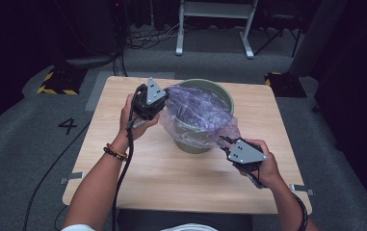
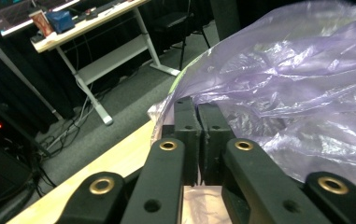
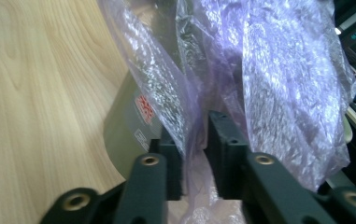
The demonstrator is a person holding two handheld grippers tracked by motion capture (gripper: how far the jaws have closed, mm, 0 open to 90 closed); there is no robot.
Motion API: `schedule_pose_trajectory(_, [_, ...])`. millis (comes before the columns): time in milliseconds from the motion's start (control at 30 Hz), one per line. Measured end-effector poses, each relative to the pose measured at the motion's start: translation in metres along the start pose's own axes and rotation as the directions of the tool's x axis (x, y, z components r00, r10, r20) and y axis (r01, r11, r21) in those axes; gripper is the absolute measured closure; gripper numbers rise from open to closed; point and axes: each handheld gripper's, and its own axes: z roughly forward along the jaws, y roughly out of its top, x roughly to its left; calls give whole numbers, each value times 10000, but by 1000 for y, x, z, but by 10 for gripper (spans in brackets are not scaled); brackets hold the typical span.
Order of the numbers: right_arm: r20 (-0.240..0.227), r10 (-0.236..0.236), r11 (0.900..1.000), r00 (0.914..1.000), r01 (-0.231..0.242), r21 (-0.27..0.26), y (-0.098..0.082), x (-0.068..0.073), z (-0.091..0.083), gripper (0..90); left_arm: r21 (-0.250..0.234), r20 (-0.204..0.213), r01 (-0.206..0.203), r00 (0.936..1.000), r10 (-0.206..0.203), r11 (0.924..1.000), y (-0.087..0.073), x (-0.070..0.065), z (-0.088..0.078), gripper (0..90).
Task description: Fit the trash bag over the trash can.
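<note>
A green bin (image 1: 221, 90) stands on the wooden table (image 1: 171, 178), with a thin purple plastic bag (image 1: 198, 113) draped over its mouth and down its near side. My left gripper (image 1: 165, 98) is at the bin's left rim. In the left gripper view its jaws (image 2: 198, 116) are pressed together on the bag's edge (image 2: 297, 84). My right gripper (image 1: 224, 140) is at the bin's lower right side. Its jaws (image 3: 195, 135) stand a little apart, and a fold of the bag (image 3: 283, 70) hangs loosely between them. The bin's wall (image 3: 124, 126) carries a label with red print.
A white desk frame (image 1: 215, 24) stands on the grey floor beyond the table. Yellow-and-black striped bases (image 1: 56, 84) (image 1: 280, 79) sit off the far corners, and cables lie on the floor at the left. The near part of the tabletop (image 3: 35, 93) is bare wood.
</note>
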Motion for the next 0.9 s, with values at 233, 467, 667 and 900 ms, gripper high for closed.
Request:
schedule_pose_trajectory(233, [74, 41, 9956, 10000, -34, -934, 15, -1, -22, 501, 14, -105, -74, 9999, 74, 10000, -4, 1, -1, 850])
schedule_pose_trajectory(467, [77, 528, 9777, 9986, -502, -2037, 25, -12, -42, 454, -37, -42, 59, 10000, -59, 10000, -7, 3, -3, 830])
schedule_pose_trajectory(667, [-536, 296, 9759, 9981, -405, -2145, 30, -17, -52, 378, -21, -48, 23, 10000, -23, 10000, -10, 4, -4, 830])
schedule_pose_trajectory(900, [-866, -426, 9909, 9953, 310, -1312, 26, 2, -45, 340, -19, -59, -13, 10000, 13, 10000, -12, 1, -4, 818])
